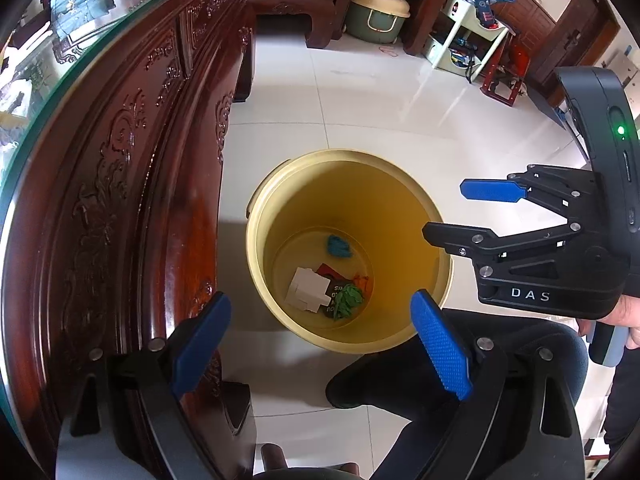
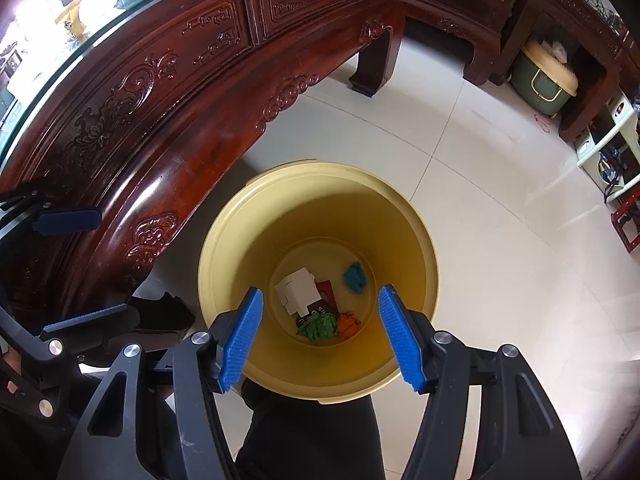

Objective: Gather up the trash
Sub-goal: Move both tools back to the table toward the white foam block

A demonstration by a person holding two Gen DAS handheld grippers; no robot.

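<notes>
Drop step looks done: both the left gripper [image 1: 320, 344] and right gripper [image 2: 320, 336] hang spread and empty over the yellow bin [image 2: 224, 248] beside the carved table [image 2: 168, 92], trash scraps [image 2: 316, 300] well below at its bottom, so next probably means finding more trash, unseen here.

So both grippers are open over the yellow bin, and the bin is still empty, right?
Not quite. Both the left gripper and right gripper are open over the yellow bin, but it isn't empty: the right wrist view shows white paper and colored scraps at the bottom.
</notes>
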